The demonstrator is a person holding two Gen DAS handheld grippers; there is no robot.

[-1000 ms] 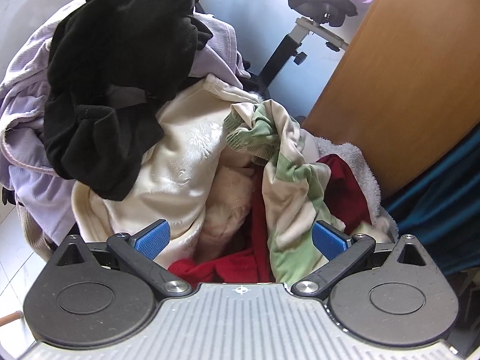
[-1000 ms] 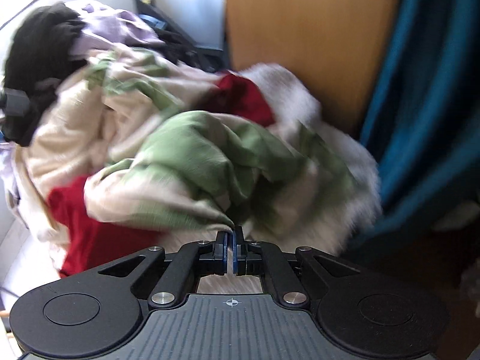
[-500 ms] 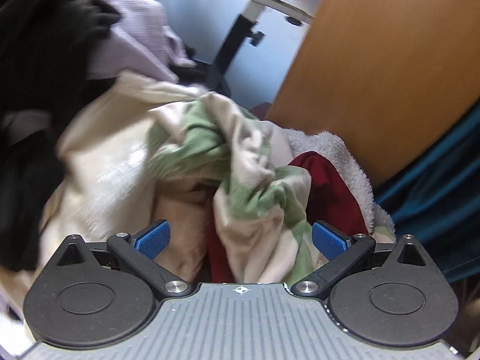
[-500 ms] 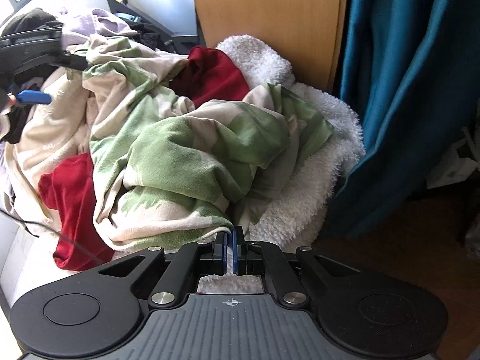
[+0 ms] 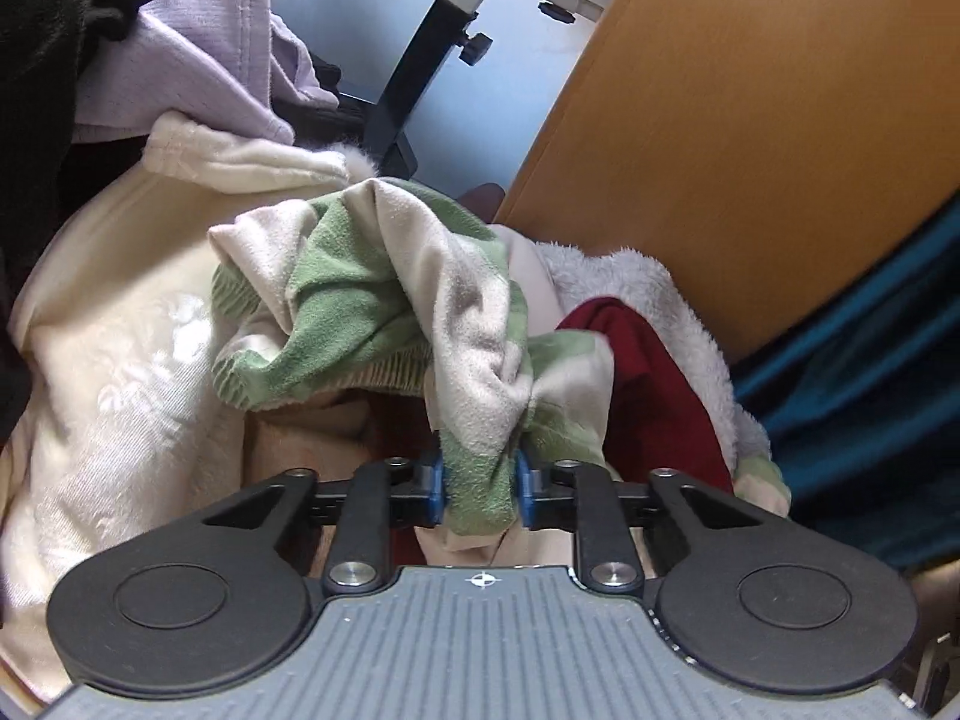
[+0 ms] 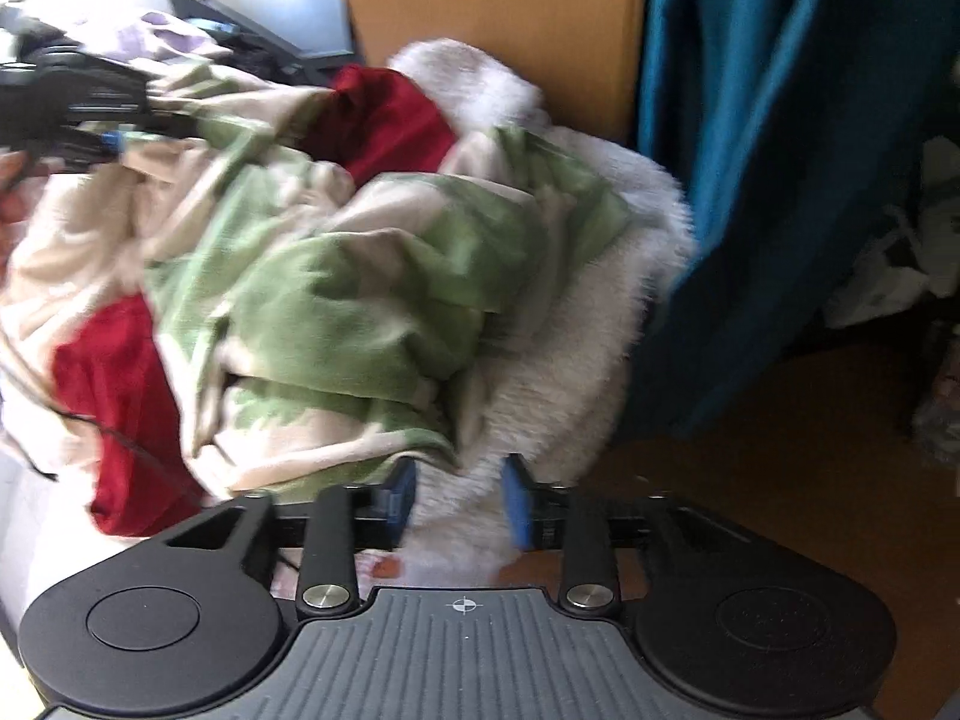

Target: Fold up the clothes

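Orange-brown wooden panel (image 5: pixel 750 138) and a teal curtain (image 6: pixel 780 150) back a heap of laundry. On that heap lies a soft green-and-cream garment (image 5: pixel 384 300), napped and crumpled, beside a dark red cloth (image 5: pixel 648 384), a fluffy white fleece (image 6: pixel 570 324) and a smooth cream fabric (image 5: pixel 120 360). The left hand-held gripper (image 5: pixel 479 487) is clamped on a bunched fold of the green-and-cream garment. The right hand-held gripper (image 6: pixel 459 495) stands partly open, gripping nothing, over the fleece edge.

A green-and-cream patched garment (image 5: pixel 384 300) is lying among a red cloth (image 5: pixel 648 384), white fleece (image 6: pixel 576 360), a lilac top (image 5: pixel 198 60), beside teal curtain (image 6: pixel 780 150) and orange-brown wood panel (image 5: pixel 750 120)
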